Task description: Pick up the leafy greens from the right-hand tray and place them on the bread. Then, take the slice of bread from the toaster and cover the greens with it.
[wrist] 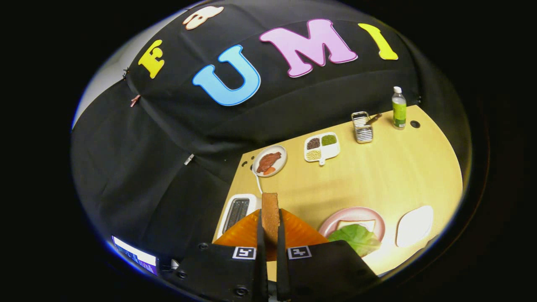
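Black cloth wall, light wooden table

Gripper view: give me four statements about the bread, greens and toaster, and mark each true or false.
1. The tool is shut on a bread slice standing on edge. True.
2. The leafy greens lie on the bread on the pink plate. True.
3. The white tray beside the plate holds greens. False: it is bare.
4. The toaster has a slice in its slots. False: the slots look empty.
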`<state>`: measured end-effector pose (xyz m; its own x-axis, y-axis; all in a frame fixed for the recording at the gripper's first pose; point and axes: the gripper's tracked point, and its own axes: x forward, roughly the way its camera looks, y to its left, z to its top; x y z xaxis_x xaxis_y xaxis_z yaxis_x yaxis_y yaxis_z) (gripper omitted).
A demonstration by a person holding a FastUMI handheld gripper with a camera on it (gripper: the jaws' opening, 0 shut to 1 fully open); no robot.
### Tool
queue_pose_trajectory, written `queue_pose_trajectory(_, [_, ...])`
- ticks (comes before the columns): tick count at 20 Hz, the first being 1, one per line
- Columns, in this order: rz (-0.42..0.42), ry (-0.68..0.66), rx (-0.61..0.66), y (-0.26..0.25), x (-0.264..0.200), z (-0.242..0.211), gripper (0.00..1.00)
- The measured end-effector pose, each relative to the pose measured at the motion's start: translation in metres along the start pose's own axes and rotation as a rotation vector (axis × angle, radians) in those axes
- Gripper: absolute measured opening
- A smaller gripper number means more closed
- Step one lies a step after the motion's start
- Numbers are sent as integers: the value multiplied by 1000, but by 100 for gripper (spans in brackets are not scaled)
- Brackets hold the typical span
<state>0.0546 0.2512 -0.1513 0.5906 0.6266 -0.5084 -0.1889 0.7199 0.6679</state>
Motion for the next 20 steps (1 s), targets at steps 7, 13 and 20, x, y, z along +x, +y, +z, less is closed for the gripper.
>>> queue_pose_trajectory(7, [-85, 52, 72, -96, 10, -48, 13])
queue_pose_trajectory(13, [-94, 77, 137, -132, 46, -80, 13])
queue_pose_trajectory(20, [-150, 103, 282, -176, 80, -106, 13])
